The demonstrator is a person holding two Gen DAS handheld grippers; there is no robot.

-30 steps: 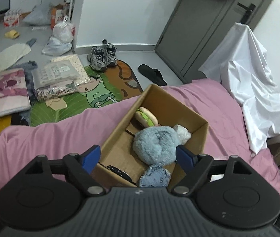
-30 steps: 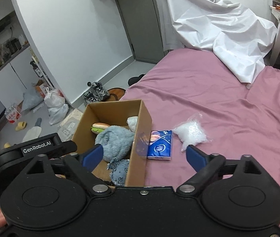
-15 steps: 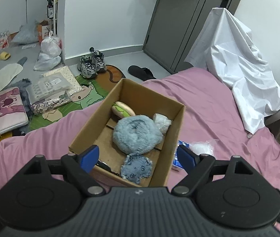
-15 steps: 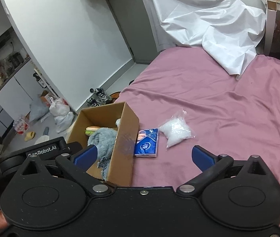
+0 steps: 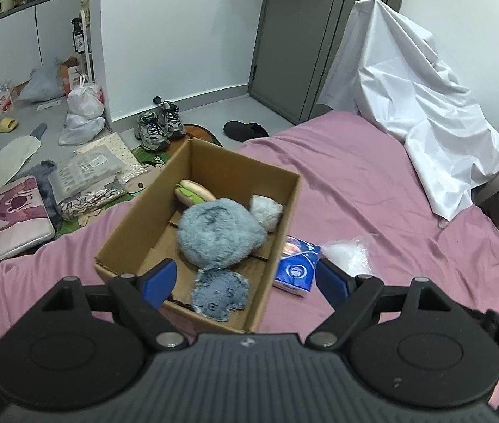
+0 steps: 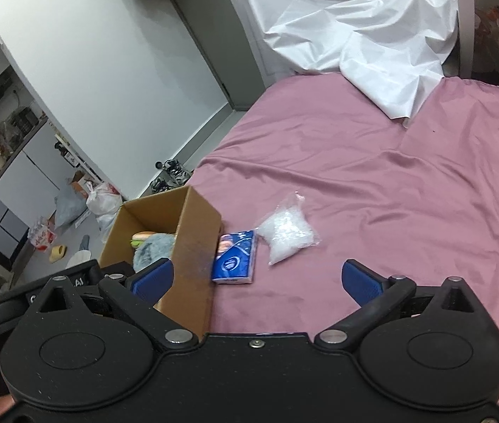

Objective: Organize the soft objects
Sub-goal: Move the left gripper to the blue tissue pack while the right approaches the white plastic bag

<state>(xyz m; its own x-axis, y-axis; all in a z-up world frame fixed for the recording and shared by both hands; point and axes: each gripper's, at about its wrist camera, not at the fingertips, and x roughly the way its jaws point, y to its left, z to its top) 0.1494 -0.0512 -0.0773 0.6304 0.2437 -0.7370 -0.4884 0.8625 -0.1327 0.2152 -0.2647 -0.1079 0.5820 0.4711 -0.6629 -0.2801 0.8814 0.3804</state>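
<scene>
Both my left gripper and right gripper hang spread wide, holding nothing. The tissue pack lies against the cardboard box, the clear bag perhaps touching it.

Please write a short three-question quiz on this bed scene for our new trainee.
1. True or false: the blue tissue pack lies inside the box.
2. Which sits farthest from the box? A) tissue pack B) clear bag C) white sheet
3. Fill in: the left gripper and right gripper both have their jaws ____.

Key
1. False: it lies on the bed, beside the box wall.
2. C
3. open; neither holds anything.
</scene>
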